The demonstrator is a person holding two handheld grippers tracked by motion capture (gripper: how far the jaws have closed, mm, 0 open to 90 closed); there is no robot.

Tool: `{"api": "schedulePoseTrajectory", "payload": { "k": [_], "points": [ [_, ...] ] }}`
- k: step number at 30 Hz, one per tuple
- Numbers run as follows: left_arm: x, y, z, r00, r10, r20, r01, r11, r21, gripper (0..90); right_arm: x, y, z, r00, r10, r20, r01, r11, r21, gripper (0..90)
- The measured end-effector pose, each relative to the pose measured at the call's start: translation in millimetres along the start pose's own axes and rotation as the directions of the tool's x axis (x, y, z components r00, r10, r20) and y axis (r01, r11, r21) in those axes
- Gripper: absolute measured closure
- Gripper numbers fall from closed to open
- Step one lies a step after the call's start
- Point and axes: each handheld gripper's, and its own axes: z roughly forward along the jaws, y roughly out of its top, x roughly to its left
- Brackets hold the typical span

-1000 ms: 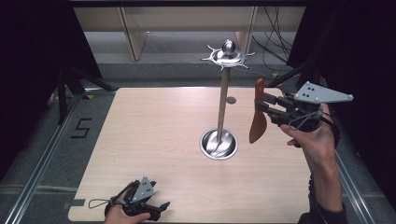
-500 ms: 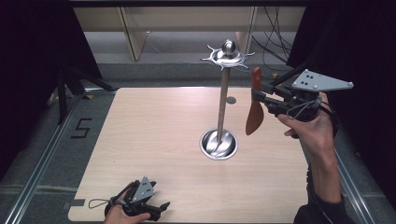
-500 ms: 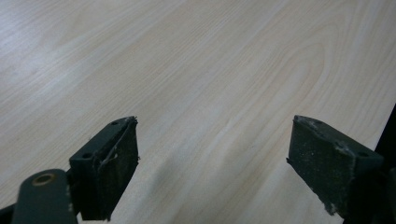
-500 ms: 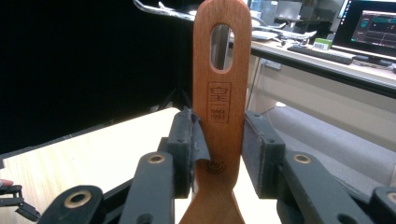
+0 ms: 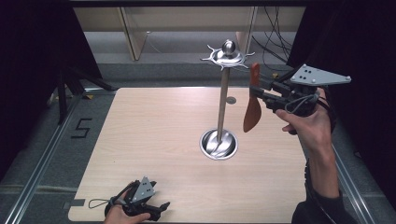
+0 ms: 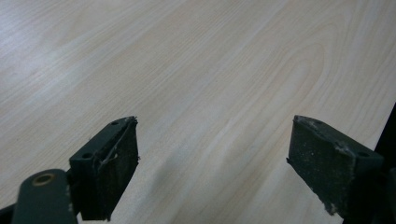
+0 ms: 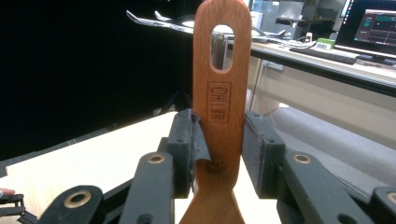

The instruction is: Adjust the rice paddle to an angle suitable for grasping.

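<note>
- I am observing the right gripper (image 5: 259,91) being held raised above the right side of the table (image 5: 154,140), just to the right of the metal stand (image 5: 223,107).
- Its jaws are clamping a wooden spatula (image 5: 252,100) by the handle; the handle end is pointing up and the broad blade is hanging down, clear of the tabletop.
- In the right gripper view I am seeing the spatula (image 7: 219,107) upright between the two pads, with a slotted hole near the top of the handle and a stamped mark just above the grip point.
- The handle's top end is sitting close beside the stand's spiked top disc (image 5: 227,56), at roughly the same height; I cannot tell whether the two are touching.
- The stand's pole is rising from a round metal base (image 5: 218,143) resting on the table right of centre.
- The left gripper (image 5: 149,210) is lying low at the near edge of the table, held by the left hand (image 5: 120,215).
- In the left gripper view its jaws are standing wide apart, with nothing between them but bare wood-grain tabletop (image 6: 210,79).
</note>
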Motion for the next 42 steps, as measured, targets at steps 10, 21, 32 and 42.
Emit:
{"api": "schedulePoseTrajectory", "payload": {
  "k": [10, 21, 32, 42],
  "points": [
    [0.0, 0.4, -0.8, 1.0000, 0.006, 0.000, -0.006, 1.0000, -0.004, 15.6, -2.8, 1.6, 6.8, 1.0000, 0.001, 0.000, -0.001, 1.000, -0.003, 67.1],
    [0.1, 0.5, -0.7, 1.0000, 0.008, -0.001, -0.008, 1.0000, -0.005, 15.5, -3.0, 4.1, 13.5, 1.0000, 0.001, -0.008, -0.001, 1.000, -0.003, 67.1],
    [0.2, 0.4, -0.8, 1.0000, 0.008, 0.001, -0.008, 1.0000, -0.005, 15.5, -2.4, 5.6, 19.3, 0.9995, 0.027, -0.017, -0.027, 1.000, 0.016, 67.1],
    [-0.1, 0.5, -0.8, 1.0000, 0.008, 0.000, -0.008, 1.0000, -0.005, 15.5, -4.0, 5.8, 24.7, 0.9998, 0.007, -0.016, -0.007, 1.000, 0.013, 67.1]
  ]
}}
